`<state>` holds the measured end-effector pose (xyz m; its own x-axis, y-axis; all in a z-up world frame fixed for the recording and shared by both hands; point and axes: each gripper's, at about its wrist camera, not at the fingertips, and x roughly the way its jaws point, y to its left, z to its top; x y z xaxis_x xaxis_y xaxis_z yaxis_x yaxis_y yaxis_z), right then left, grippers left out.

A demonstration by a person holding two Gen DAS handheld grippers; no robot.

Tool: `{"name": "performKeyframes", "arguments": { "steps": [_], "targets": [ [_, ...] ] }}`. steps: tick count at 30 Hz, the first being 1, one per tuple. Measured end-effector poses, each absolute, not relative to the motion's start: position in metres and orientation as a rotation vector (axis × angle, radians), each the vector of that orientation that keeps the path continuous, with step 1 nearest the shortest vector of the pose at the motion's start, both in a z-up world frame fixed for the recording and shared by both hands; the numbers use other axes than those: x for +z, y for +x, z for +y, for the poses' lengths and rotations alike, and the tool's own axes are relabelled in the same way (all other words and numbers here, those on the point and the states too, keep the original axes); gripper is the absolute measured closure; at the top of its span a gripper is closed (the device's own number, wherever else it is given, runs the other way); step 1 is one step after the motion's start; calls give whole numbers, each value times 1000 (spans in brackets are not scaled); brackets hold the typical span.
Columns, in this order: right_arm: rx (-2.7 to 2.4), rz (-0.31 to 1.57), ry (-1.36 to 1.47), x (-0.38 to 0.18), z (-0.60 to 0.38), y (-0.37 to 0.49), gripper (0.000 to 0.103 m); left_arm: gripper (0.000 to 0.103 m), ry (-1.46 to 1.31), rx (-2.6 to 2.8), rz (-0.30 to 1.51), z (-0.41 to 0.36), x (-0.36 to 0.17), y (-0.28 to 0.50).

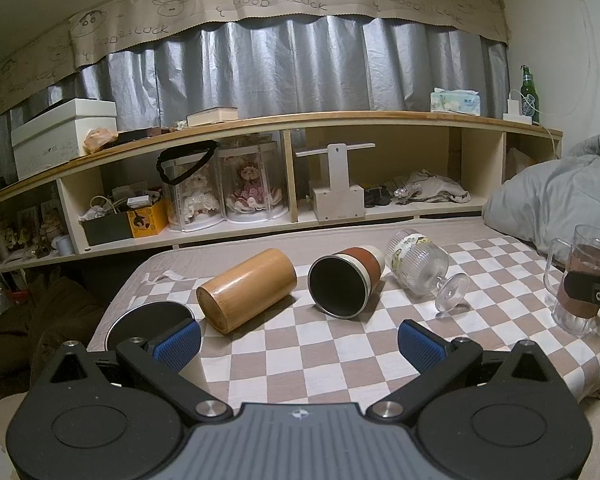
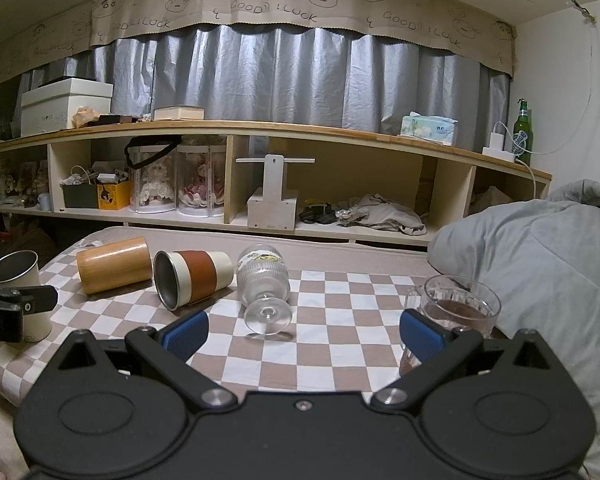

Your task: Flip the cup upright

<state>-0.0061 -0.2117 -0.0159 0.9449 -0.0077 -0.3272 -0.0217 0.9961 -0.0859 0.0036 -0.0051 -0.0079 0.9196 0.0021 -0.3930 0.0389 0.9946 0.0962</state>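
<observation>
Left wrist: left gripper [image 1: 299, 340] gapes wide (holding nothing).

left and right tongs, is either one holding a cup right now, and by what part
Neither. Left tongs and right tongs are open and empty above the checkered cloth.

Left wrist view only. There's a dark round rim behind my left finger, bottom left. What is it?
Observer: A white cup with a steel inside, standing upright, mouth up.
Operator: Right gripper state?
Observer: The right gripper is open, with nothing between its fingers.
Operator: What's straight ahead of it?
Observer: The glass goblet, lying on its side with its foot toward that gripper.
</observation>
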Motion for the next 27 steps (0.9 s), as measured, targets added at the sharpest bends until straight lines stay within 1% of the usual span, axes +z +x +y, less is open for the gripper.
{"name": "performKeyframes", "arguments": {
  "steps": [18, 24, 27],
  "targets": [
    [20, 348, -82, -16, -212, 1, 0, 0, 116, -33, 401, -8, -9, 2],
    [34, 324, -42, -4, -214, 21, 0, 0, 116, -42, 411, -8, -11, 3],
    [40, 354, -52, -2, -213, 41, 0, 0, 111, -43, 419, -7, -12, 4]
  ]
}}
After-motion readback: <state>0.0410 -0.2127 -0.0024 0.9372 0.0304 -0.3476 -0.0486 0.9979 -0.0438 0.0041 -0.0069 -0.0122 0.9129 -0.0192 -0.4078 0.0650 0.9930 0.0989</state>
